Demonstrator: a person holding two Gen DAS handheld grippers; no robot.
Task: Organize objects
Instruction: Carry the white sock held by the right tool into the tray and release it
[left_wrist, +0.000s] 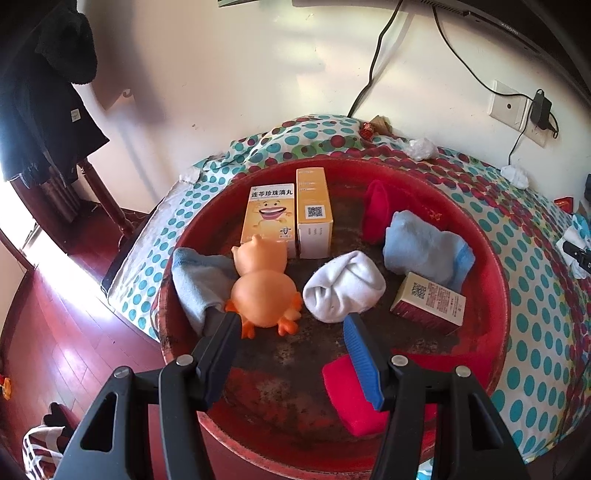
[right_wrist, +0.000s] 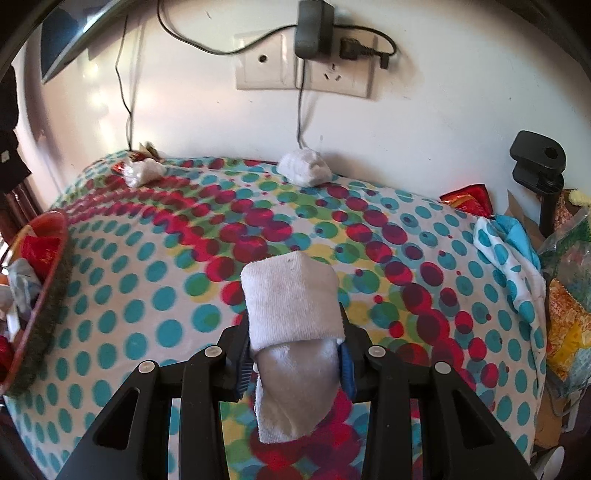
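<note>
A round red tray (left_wrist: 495, 295) lies on a dotted cloth (left_wrist: 535, 258). In it are an orange rubber duck (left_wrist: 264, 291), two yellow boxes (left_wrist: 314, 218), a rolled white sock (left_wrist: 343, 291), light blue socks (left_wrist: 424, 247), a red sock (left_wrist: 375, 210), a dark red and cream box (left_wrist: 430, 304) and a red pad (left_wrist: 351, 395). My left gripper (left_wrist: 290, 326) hovers open just in front of the duck and the white sock, gripping nothing. My right gripper (right_wrist: 295, 350) is shut on another rolled white sock (right_wrist: 291, 302), held above the dotted cloth (right_wrist: 147, 295).
The tray's rim (right_wrist: 40, 295) shows at the left edge of the right wrist view. Two crumpled white tissues (right_wrist: 303, 168) (right_wrist: 144, 171) lie by the wall under a socket with a charger (right_wrist: 314, 29). A black stand (right_wrist: 539, 166) and snack bags (right_wrist: 569, 295) crowd the right side.
</note>
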